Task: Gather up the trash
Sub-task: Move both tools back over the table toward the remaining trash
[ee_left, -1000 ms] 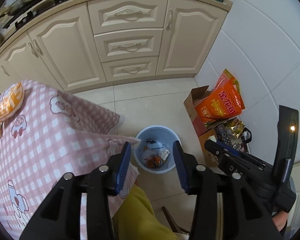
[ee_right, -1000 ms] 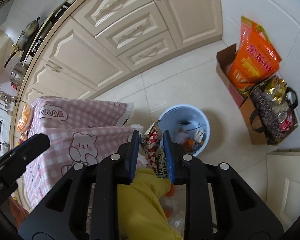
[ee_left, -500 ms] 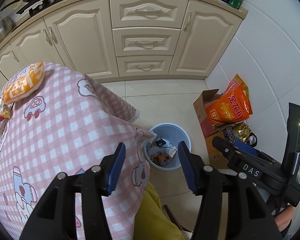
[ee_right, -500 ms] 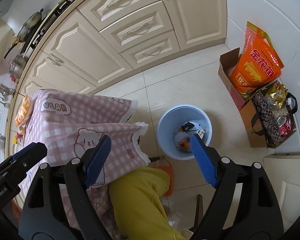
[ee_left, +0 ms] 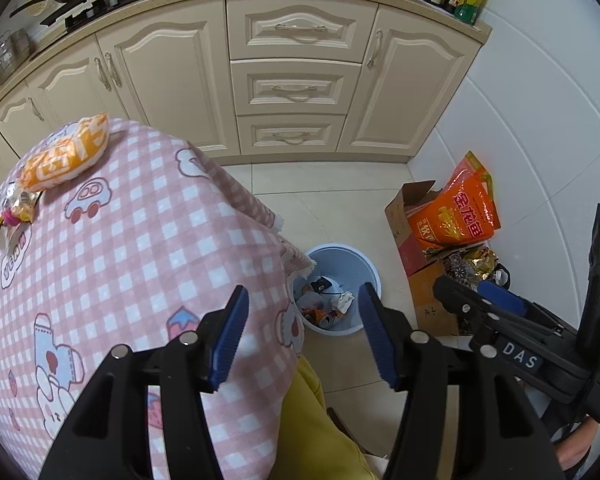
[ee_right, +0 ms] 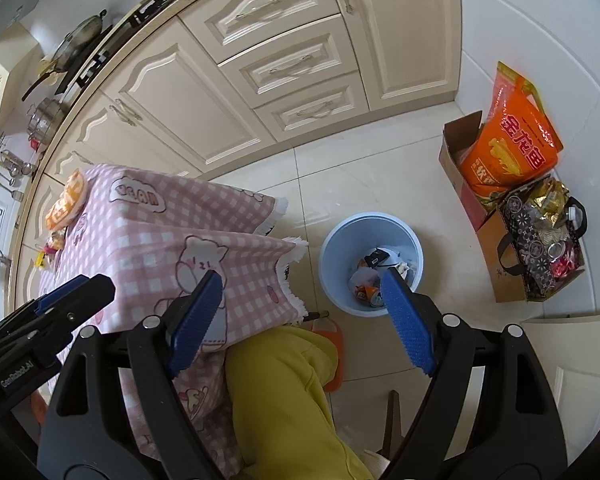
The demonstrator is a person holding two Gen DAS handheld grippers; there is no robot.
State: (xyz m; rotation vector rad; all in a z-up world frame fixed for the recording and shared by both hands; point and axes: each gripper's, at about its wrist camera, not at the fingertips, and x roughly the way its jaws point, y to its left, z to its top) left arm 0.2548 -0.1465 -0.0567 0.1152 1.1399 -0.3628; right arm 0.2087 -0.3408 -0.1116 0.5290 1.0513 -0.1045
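Your right gripper [ee_right: 306, 320] hangs above the floor beside the blue bin [ee_right: 332, 240]. Its jaws have just been opening and now stand wide, with nothing between them. Your left gripper [ee_left: 302, 338] has also just been opening further; its jaws stand moderately apart and empty, over the edge of the worktop [ee_left: 140, 240] with its pink checked cloth.

Part of the job looks done: the bin already holds a small heap of wrappers, what looks like a can, and scraps at its bottom. It stands on the tiles just beside the hanging corner of the cloth.

What is left, as far as you can see, lies at the far corner of the worktop: an orange snack bag [ee_left: 66, 158] and, touching its near end, a little cluster of small wrappers [ee_left: 14, 210]. Both are well apart from the bin and from either gripper.

So you are between items. The next fetch calls for a reach across the worktop to that corner, then a carry back to the bin.
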